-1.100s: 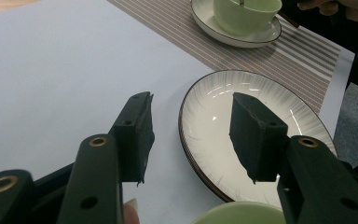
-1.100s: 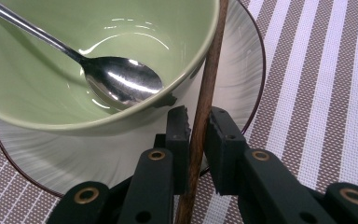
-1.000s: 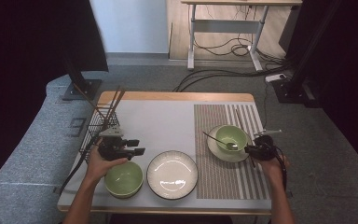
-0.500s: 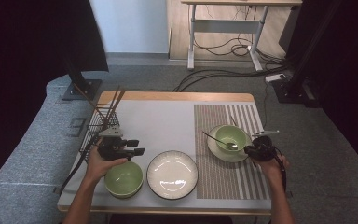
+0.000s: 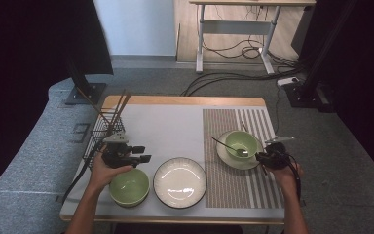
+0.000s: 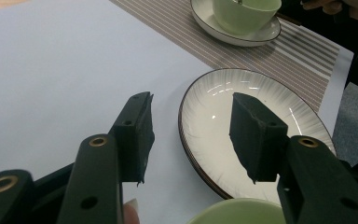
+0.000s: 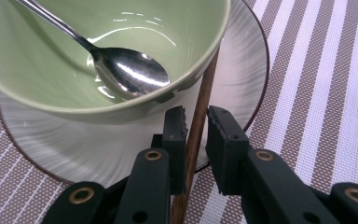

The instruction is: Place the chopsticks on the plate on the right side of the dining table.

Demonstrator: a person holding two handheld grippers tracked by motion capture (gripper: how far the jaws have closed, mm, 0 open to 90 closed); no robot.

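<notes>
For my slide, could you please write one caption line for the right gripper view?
Right gripper straddles a brown chopstick beside a green bowl holding a metal spoon on a white plate.

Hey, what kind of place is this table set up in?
Probably a lab or studio staged for recording a table-setting task, not a home: black curtains flank the white-topped table, loose cables run over grey carpet, and a height-adjustable desk stands behind.

Green bowl w/ silver spoon, brown chopstick, brown-white striped mat.
</notes>
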